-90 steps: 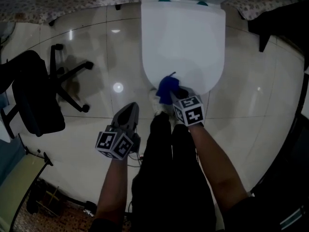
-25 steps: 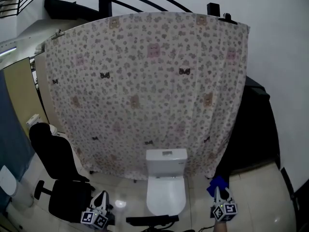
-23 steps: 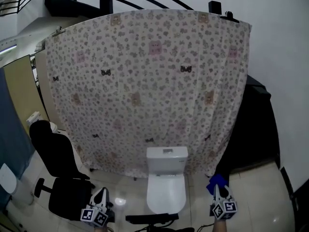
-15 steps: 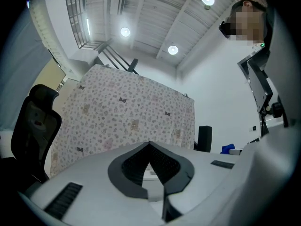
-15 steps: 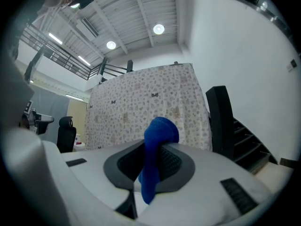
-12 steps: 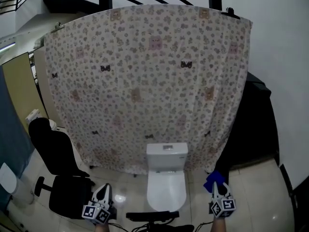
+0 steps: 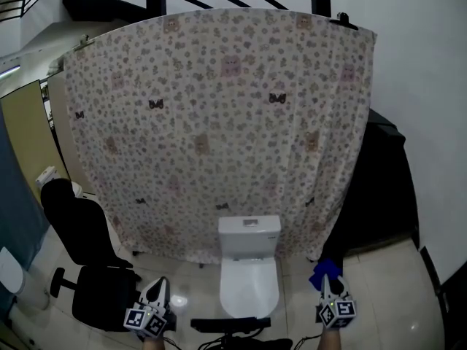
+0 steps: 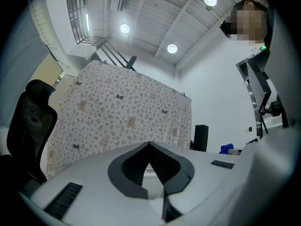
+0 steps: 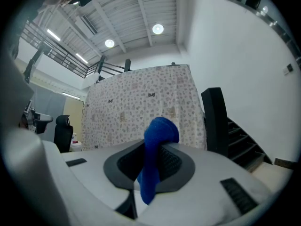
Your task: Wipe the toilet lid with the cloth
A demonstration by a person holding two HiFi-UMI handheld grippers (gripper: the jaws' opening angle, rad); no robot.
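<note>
The white toilet [image 7: 249, 272] stands at the bottom middle of the head view, lid [image 7: 249, 290] down, against a flowered curtain. My right gripper [image 7: 324, 286] is low on the right, well clear of the toilet, shut on a blue cloth [image 7: 325, 273]. In the right gripper view the blue cloth [image 9: 155, 157] bulges up between the closed jaws. My left gripper [image 7: 155, 291] is low on the left, jaws shut with nothing in them; in the left gripper view the left gripper [image 8: 150, 147] points up toward the curtain.
A flowered curtain [image 7: 219, 122] hangs behind the toilet. A black office chair [image 7: 84, 265] stands left of it. Black stairs [image 7: 383, 188] rise on the right. A black bar [image 7: 230, 324] lies on the tiled floor in front of the toilet.
The head view swung up from the lid to the whole room. The right gripper left the lid's front edge with the cloth still in it. Over the last second both grippers barely moved.
</note>
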